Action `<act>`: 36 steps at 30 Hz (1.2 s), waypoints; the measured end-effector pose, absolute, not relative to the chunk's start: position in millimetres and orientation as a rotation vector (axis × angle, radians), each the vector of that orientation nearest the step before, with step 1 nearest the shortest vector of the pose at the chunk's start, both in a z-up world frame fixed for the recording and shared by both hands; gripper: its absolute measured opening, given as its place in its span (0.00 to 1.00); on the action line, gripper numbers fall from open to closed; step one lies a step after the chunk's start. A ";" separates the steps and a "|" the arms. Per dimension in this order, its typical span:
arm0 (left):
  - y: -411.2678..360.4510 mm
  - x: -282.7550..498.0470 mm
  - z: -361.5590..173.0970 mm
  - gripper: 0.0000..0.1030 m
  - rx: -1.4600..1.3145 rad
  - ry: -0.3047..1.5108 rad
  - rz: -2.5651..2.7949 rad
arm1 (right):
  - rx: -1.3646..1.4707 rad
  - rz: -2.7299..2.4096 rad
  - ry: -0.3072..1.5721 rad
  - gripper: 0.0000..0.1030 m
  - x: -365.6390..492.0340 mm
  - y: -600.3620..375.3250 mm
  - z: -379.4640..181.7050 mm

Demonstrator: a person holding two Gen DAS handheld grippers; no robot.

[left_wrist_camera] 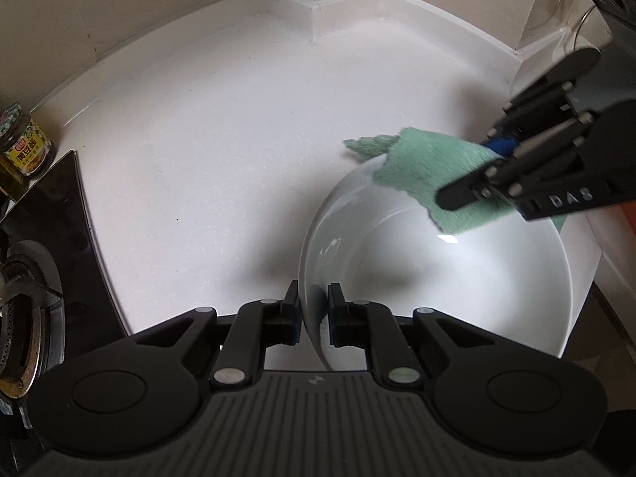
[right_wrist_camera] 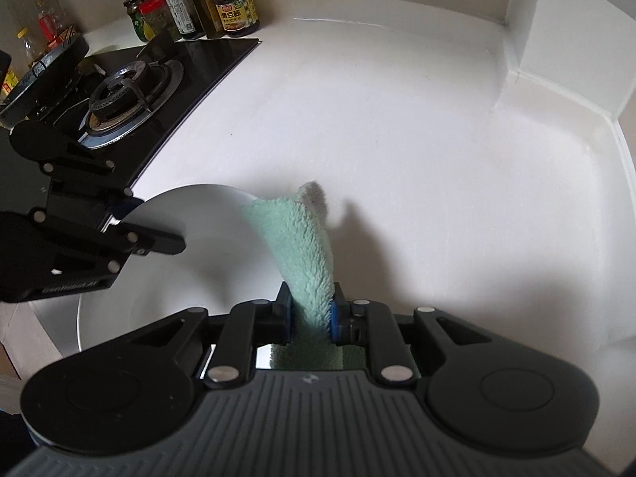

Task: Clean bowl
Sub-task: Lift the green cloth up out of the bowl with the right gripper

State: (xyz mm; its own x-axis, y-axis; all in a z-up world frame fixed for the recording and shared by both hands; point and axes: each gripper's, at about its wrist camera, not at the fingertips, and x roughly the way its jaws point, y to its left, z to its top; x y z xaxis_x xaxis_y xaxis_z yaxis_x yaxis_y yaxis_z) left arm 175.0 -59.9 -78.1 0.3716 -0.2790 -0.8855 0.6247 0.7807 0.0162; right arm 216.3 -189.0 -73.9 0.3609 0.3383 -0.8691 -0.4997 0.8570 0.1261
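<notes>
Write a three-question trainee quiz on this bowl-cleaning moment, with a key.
1. True or false: the left hand-held gripper clamps the bowl by its rim.
2. What does the right hand-held gripper hold? A) sponge B) green cloth C) jar
3. Fill in: left of the counter lies a gas ____.

Key:
1. True.
2. B, the green cloth.
3. Stove.
</notes>
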 end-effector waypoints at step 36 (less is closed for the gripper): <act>-5.6 180.1 -74.8 0.12 0.127 1.082 -0.729 | 0.161 0.512 0.986 0.12 176.4 -197.7 -26.4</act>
